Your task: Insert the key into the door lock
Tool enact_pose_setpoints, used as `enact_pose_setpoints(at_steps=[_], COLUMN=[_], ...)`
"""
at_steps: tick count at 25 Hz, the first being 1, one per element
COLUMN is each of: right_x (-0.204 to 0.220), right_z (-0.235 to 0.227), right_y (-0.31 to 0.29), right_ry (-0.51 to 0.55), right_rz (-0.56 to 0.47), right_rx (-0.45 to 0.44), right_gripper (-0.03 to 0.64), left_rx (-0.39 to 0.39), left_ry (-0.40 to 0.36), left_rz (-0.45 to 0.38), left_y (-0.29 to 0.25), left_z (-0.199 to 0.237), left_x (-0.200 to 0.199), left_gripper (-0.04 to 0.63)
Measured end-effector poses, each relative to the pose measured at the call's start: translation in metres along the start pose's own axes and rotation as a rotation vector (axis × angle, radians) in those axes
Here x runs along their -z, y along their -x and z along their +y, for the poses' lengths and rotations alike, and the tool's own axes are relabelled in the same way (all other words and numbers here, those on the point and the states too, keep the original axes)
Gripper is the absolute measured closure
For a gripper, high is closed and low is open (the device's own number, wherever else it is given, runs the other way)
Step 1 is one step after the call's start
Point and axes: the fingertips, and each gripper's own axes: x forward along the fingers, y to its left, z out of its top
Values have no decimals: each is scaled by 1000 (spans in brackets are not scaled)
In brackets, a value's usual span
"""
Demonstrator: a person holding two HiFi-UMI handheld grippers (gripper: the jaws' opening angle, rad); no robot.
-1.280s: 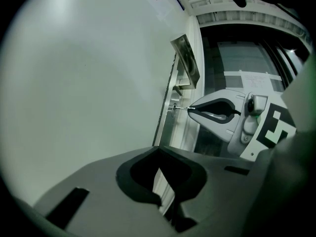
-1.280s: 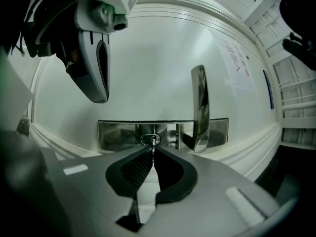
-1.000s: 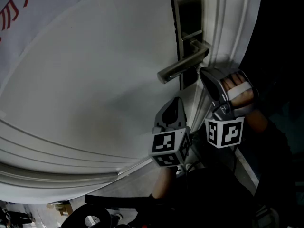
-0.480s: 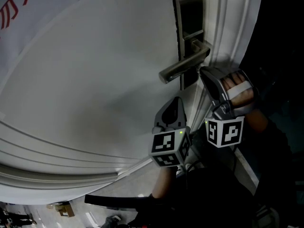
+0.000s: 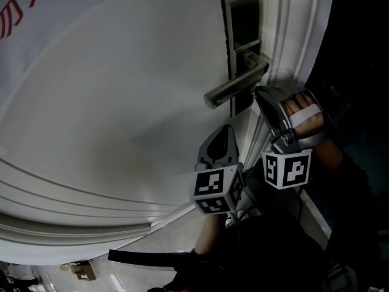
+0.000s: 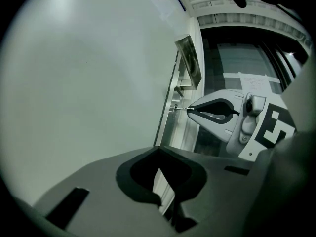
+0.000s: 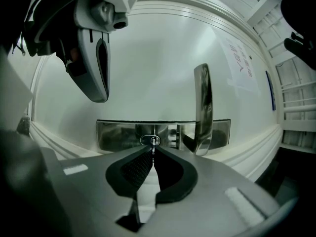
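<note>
Brushed metal is what the eye goes to: the long lock plate (image 5: 240,23) on the white door (image 5: 121,102), with its handle (image 5: 234,87) sticking out below. The right hand-held gripper (image 7: 153,155) has its jaws pinched tight on the key (image 7: 153,149), a thin blade poking out past the jaw tips. Seen along those jaws, the keyhole (image 7: 154,140) lies dead ahead of the blade and just beyond it, and the blade's long axis runs straight at the plate, square to the door face. The handle stands just to the side of that line, apart from the key. So the coming push looks to me like a straight drive forward with no sideways shift.

The right hand-held gripper is plainly the nearer one. The left hand-held gripper (image 5: 226,130) hangs lower on the door, near the right one but off the lock, its jaws brought together on nothing.

What I can't settle is depth. The blade tip meets the keyhole, but whether it has entered or only rests at the mouth is too small to tell. From the left hand-held gripper's side the key shows only as a fine line reaching the plate. From above, the key and keyhole are hidden under the handle and the right hand-held gripper, and the hand (image 5: 304,115) behind it sits in deep shadow
</note>
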Motion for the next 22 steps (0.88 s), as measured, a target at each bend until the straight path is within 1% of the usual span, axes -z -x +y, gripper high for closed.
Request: enact_pose_setpoints(at_steps=[5,22], right_x=[0,-1], right_z=[0,-1], right_y=[0,-1], right_ry=[3,1], right_rz=[3,-2], right_rx=[-1,1], right_gripper=[604,604], left_rx=[7,7], left_ry=[14,11], left_rz=[23,21], left_y=[2,0], left_z=[-3,-2], left_x=[-1,1], left_gripper=[595,595])
